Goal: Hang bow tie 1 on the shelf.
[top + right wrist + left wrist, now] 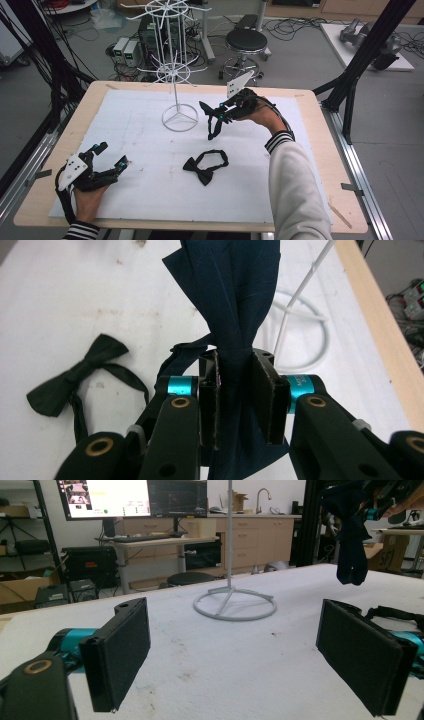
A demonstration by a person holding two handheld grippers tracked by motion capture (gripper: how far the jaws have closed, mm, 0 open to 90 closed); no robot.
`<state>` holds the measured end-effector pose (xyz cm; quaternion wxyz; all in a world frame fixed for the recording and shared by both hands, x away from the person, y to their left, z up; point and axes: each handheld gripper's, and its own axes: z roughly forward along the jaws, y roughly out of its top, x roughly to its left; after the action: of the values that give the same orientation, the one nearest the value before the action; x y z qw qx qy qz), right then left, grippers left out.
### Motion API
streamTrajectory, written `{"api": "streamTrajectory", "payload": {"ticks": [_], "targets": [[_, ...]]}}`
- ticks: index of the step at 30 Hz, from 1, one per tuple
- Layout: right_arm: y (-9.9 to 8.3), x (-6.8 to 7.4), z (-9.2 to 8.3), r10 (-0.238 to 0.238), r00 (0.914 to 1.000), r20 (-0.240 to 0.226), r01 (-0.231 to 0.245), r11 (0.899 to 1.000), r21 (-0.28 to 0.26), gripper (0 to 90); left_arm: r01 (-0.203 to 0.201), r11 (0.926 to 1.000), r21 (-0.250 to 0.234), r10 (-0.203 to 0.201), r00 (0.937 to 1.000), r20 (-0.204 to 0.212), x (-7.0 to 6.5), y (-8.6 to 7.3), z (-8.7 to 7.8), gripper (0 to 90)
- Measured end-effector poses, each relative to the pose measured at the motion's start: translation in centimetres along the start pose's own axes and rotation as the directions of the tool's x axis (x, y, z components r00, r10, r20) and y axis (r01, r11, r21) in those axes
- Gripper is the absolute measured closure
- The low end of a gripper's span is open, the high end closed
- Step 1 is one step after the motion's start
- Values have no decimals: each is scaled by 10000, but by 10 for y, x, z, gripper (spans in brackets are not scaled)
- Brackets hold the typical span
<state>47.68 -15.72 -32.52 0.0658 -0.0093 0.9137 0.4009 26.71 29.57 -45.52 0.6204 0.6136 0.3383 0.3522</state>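
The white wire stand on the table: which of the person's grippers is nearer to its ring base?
Right. The right gripper hovers beside the stand's ring base, clamping a dark bow tie; the left gripper rests far off near the table's front left.

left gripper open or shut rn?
Open. In the left gripper view the left gripper has its two black jaws wide apart, with bare white table cover between them and nothing held.

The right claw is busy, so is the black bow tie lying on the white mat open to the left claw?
Probably yes: the left claw is open, with bare white mat between it and the black bow tie.
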Motion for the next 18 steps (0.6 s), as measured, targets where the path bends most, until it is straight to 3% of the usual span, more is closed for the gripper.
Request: {"api": "streamTrajectory", "payload": {"ticks": [10, 18], "targets": [[5, 1, -8, 49, 9999, 103, -39, 9953, -964, 753, 40, 10000, -32, -40, 10000, -14, 0, 0, 0, 145], [10, 2, -18, 145, 9994, 313, -81, 9806, -1959, 752, 11, 10000, -35, -11, 10000, -4, 0, 0, 0, 145]]}}
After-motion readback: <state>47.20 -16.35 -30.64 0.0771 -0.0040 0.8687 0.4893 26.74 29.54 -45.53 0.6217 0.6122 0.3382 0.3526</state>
